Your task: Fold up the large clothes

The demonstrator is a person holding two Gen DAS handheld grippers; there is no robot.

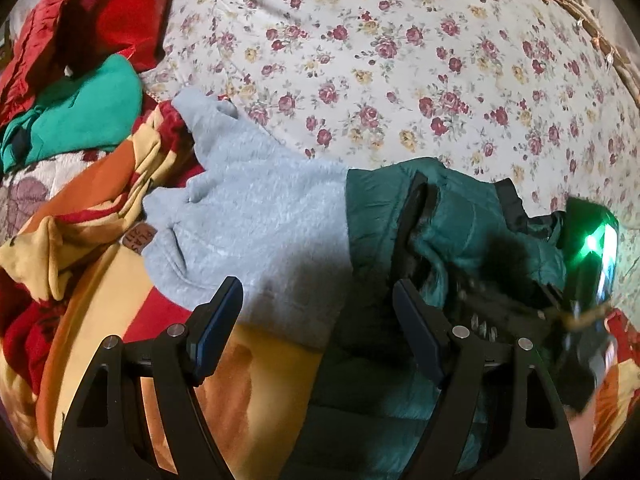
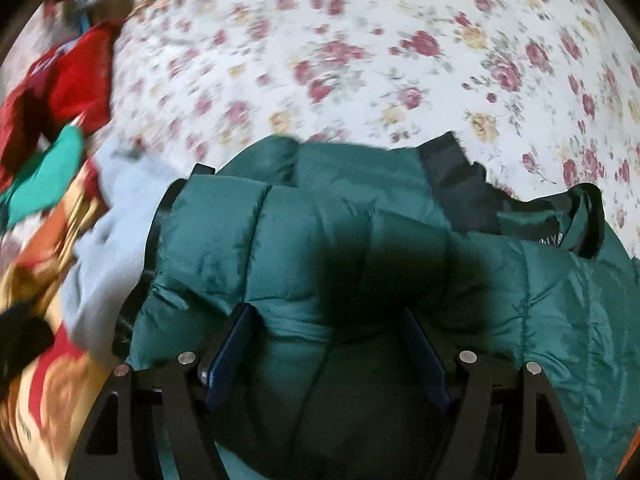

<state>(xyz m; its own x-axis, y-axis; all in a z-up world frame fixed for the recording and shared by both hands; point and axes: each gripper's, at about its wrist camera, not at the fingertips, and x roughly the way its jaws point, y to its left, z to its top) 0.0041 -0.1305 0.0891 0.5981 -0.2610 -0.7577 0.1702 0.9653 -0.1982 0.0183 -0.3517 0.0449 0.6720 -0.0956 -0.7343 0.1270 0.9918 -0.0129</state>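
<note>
A dark green puffer jacket (image 2: 360,232) with black lining (image 2: 460,184) lies bunched on the flowered bed sheet (image 2: 360,60). My right gripper (image 2: 326,320) has its jaws wide around a thick puffy fold of the jacket. The jacket stays sharp while the sheet behind it is blurred. In the left wrist view the jacket (image 1: 452,208) lies at the right, overlapping a light grey fleece garment (image 1: 256,208). My left gripper (image 1: 316,296) hovers open over the seam between fleece and jacket, with nothing between its fingers. The right gripper's body with a green light (image 1: 592,240) shows at the right edge.
A pile of clothes sits at the left: a red garment (image 1: 120,12), a bright green one (image 1: 84,112) and a yellow, orange and red blanket (image 1: 92,216). The flowered sheet (image 1: 400,60) spreads across the far side of the bed.
</note>
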